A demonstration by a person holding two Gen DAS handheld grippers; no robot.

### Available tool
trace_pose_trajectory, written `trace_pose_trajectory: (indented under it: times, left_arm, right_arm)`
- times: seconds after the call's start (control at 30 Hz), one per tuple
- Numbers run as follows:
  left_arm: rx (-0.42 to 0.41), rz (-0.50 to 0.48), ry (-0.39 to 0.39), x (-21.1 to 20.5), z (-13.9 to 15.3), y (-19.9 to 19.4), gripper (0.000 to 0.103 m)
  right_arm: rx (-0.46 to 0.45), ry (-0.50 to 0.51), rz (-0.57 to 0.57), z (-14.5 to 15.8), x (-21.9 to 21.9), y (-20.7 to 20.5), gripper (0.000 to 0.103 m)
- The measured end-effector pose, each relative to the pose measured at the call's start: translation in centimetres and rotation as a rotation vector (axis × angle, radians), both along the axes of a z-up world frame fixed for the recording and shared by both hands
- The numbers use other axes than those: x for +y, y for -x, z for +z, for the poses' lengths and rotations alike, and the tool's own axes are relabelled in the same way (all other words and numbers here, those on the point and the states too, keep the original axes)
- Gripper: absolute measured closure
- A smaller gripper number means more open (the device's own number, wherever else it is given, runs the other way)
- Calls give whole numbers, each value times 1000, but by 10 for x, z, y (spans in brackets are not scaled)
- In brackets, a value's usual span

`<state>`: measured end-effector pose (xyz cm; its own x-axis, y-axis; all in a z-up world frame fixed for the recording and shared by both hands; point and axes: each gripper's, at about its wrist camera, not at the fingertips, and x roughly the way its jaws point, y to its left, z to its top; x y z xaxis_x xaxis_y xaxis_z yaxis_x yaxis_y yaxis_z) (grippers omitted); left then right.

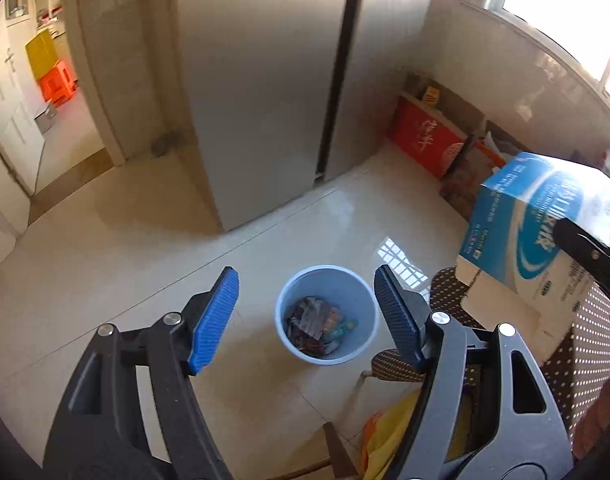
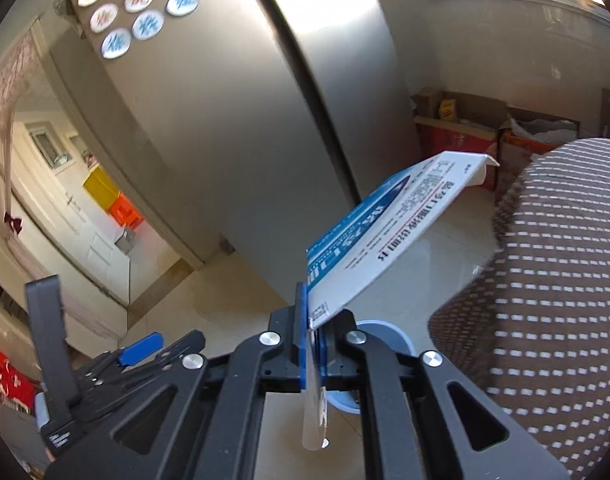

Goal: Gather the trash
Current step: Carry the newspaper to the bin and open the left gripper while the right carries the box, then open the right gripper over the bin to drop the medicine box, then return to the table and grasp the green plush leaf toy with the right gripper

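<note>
The left gripper (image 1: 307,314) is hanging with its ribbed blue pads (image 1: 215,320) spread wide and nothing between them, over a round pale-blue plastic bin (image 1: 359,292) sitting on glossy cream floor tiles (image 1: 105,264); crumpled printed wrappers (image 1: 319,326) are lying at its bottom. The right gripper (image 2: 311,350) is pinching, pads nearly pressed together, the thin edge of a flattened blue-and-white cardboard box (image 2: 389,236), which is slanting up and away to the right, above and right of the bin. A brown fabric with white dashes (image 2: 545,304) is bulging at right. A smooth grey refrigerator (image 1: 265,92) is standing at the far side.
</note>
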<state>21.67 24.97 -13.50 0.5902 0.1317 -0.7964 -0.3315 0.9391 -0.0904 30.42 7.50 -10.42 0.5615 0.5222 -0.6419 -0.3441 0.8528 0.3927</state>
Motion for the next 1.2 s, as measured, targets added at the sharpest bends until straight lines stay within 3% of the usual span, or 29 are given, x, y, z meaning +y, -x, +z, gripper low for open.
trace_pose_trajectory:
  times: [0.03,0.07,0.1,0.13,0.37,0.63,0.83,1.2]
  left_arm:
    - [0,10,-1,3,1,3,33]
    - [0,26,-3,8,2,7,33]
    - [-1,37,-5,11,2,10,33]
    - [-1,44,-7,13,3,12,33]
    - [3,75,-28,19,5,20,33]
    - [-20,35,-34,-2,15,21,33]
    - [-57,-22,-42,-36,31,20,32]
    - [-94,-199,-28,-135,46,9,26]
  right_arm:
    - [1,8,15,-2,5,-1,90]
    - [4,38,31,-7,15,-5,78]
    - [6,67,18,-10,19,-7,43]
    - [-2,86,-19,-13,22,-8,30]
    - [23,64,-18,-20,20,-3,30]
    - [-5,29,-37,-4,-9,18,25]
    - [-66,-1,-101,18,-52,34,19]
    - [-143,13,-361,38,-173,62,10]
